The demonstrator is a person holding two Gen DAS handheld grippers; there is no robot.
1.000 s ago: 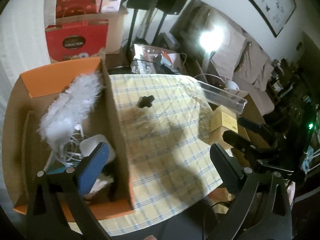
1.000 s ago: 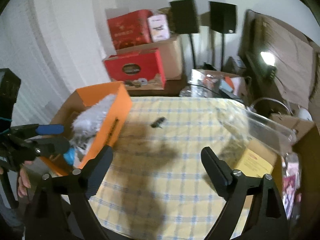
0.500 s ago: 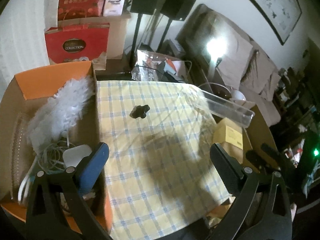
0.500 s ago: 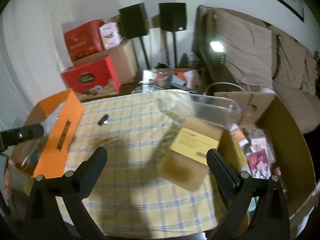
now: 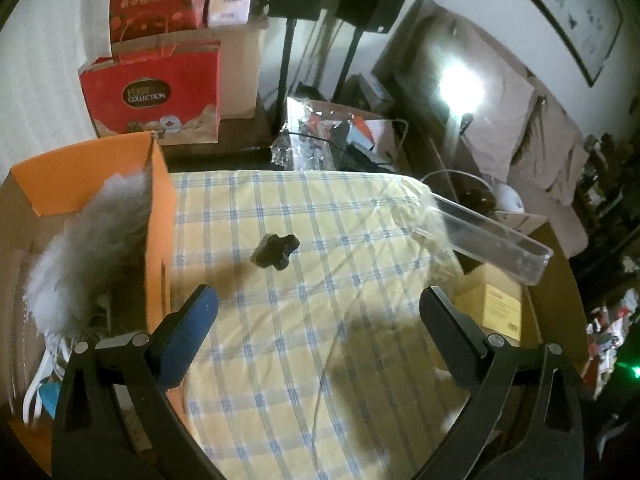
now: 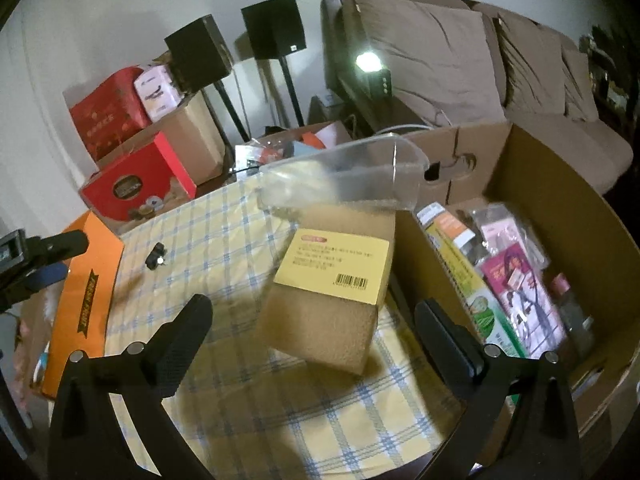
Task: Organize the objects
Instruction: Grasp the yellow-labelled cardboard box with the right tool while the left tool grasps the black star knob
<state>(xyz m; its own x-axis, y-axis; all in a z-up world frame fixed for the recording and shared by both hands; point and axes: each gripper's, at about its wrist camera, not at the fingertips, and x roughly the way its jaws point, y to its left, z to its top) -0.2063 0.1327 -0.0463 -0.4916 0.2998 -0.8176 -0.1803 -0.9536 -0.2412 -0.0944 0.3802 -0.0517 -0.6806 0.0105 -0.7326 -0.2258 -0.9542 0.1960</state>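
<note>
Both grippers empty, jaws wide apart. Right gripper [image 6: 312, 320] hangs above brown box [image 6: 332, 292] on worktop [image 6: 248, 400]; best to straddle its narrow sides squarely. Left gripper [image 5: 318, 312] faces black knob [image 5: 275, 251].

A home living room: brown sofa [image 6: 460, 60] with cushions, speakers on stands [image 6: 276, 28] (two), checked tablecloth [image 5: 320, 300]

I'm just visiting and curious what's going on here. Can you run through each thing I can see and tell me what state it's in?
Left gripper: open, fingers empty.
Right gripper: open, fingers empty.
Small black knob: lying loose on the checked cloth.
Brown box: on the cloth, label up.
Clear plastic tray: empty, resting on the brown box.
Orange box: open, duster inside.
Big cardboard box: open, packed with packets.
</note>
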